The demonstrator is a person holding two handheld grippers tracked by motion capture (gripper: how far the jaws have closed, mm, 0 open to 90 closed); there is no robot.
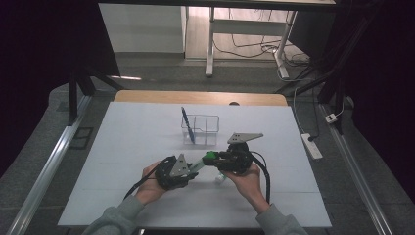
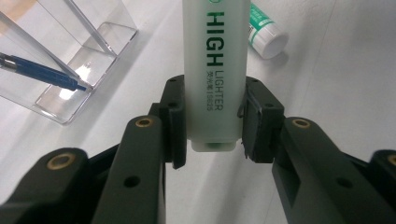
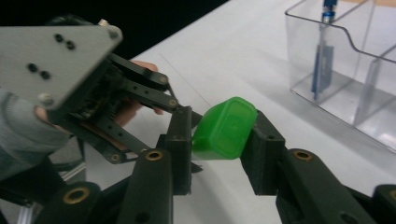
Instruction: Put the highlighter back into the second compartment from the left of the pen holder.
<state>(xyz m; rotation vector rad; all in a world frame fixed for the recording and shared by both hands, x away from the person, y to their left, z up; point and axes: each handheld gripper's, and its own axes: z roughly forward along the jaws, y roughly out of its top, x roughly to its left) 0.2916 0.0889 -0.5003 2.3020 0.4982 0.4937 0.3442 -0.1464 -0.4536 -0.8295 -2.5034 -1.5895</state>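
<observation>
Gripping a pale highlighter (image 2: 215,70) near its blunt rear end, the left claw (image 2: 212,126) has both pads pressed on the barrel's sides; green "HIGH LIGHTER" print runs along the barrel away from the camera. In the high view this left claw (image 1: 192,169) sits low over the middle of the white bench (image 1: 127,147), with the highlighter (image 1: 198,164) pointing up and to the right towards the other hand.

At the barrel's far end sits a bright green cap (image 3: 225,128), and the right claw (image 3: 219,140) is set around it, one pad on each side of the cap and touching it. From above, the right claw (image 1: 218,160) meets the cap (image 1: 210,156) just right of the left one, so the two claws face each other along the highlighter, above the bench.

Behind them, farther up the bench, stands a clear holder (image 1: 204,128) with dividers; a blue pen (image 1: 187,125) leans in its left compartment. A white tube (image 2: 265,30) with green print lies on the bench just beside the highlighter, apart from it.
</observation>
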